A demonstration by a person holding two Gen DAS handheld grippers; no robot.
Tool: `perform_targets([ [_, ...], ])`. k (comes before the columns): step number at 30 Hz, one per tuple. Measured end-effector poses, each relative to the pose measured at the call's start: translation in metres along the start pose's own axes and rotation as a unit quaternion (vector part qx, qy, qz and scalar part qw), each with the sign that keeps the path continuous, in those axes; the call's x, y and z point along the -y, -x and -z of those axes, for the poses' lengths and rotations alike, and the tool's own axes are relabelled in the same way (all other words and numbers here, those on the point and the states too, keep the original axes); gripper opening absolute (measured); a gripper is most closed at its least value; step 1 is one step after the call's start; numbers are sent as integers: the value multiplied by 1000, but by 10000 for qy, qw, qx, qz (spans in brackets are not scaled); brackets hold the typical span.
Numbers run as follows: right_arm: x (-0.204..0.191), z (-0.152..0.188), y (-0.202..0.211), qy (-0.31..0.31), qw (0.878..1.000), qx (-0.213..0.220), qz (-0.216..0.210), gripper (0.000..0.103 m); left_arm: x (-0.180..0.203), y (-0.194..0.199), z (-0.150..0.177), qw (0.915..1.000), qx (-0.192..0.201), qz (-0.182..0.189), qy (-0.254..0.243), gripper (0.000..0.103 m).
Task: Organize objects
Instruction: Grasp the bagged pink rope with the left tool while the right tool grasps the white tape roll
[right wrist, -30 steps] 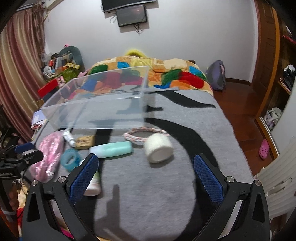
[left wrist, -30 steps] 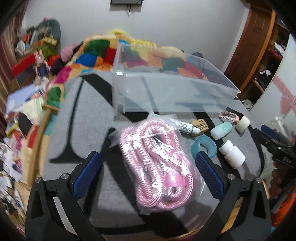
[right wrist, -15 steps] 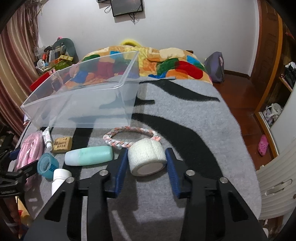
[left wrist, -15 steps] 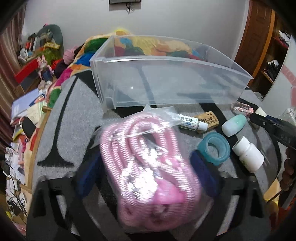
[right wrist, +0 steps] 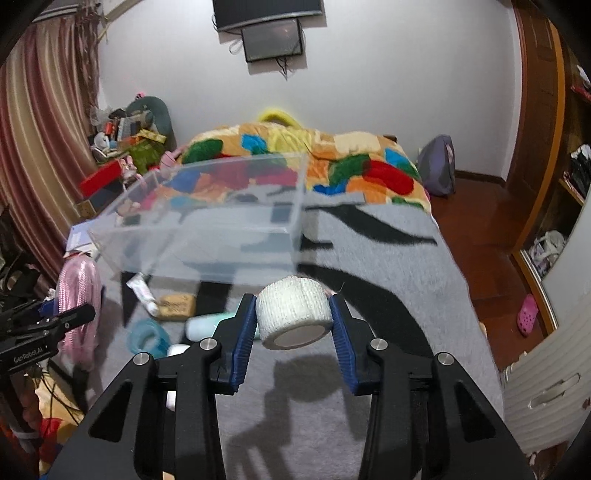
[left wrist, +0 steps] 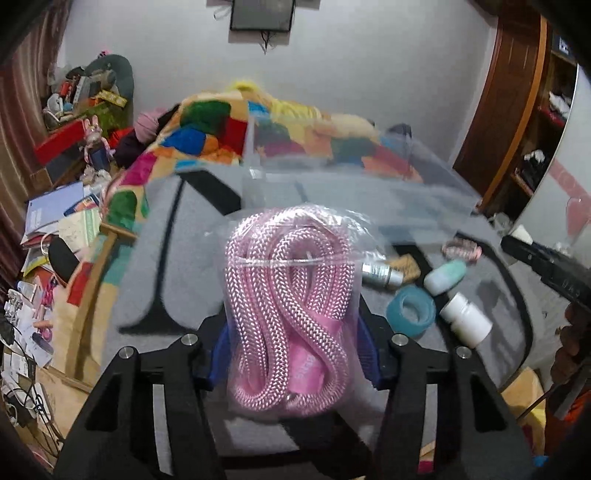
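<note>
Home bedroom. Bed under a grey blanket (right wrist: 388, 280) with a patchwork quilt (right wrist: 295, 155) at the far end, wall-mounted TV (right wrist: 266, 11), striped curtains (right wrist: 40, 147), wooden door (left wrist: 513, 110), shelves with clothes (right wrist: 580, 162), cluttered side pile of toys and boxes (left wrist: 85, 103), pink shoe (right wrist: 526, 314) on wood floor.

Grey blanket with black stripes, spread over the bed

On the grey blanket (right wrist: 388, 295) ahead of the right tool stands a clear plastic bin (right wrist: 207, 221); beside its near wall lie a small tube (right wrist: 142, 291), a tan block (right wrist: 177, 305), a teal tape ring (right wrist: 147, 338), a mint bottle (left wrist: 445, 277), a white pill bottle (left wrist: 467, 324) and a braided ring (left wrist: 461, 251), close together
</note>
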State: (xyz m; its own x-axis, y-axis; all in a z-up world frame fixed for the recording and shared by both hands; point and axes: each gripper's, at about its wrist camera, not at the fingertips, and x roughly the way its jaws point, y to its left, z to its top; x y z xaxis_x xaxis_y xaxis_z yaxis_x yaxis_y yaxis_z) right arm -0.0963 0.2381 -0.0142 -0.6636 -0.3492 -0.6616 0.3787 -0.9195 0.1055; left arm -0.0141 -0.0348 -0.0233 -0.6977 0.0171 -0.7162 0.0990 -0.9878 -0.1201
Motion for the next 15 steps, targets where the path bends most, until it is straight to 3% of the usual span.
perform_targets([
  [15,-32,-63,8,181,9974,658,-235,36,-8,36,-83,9959,837,330,48,55],
])
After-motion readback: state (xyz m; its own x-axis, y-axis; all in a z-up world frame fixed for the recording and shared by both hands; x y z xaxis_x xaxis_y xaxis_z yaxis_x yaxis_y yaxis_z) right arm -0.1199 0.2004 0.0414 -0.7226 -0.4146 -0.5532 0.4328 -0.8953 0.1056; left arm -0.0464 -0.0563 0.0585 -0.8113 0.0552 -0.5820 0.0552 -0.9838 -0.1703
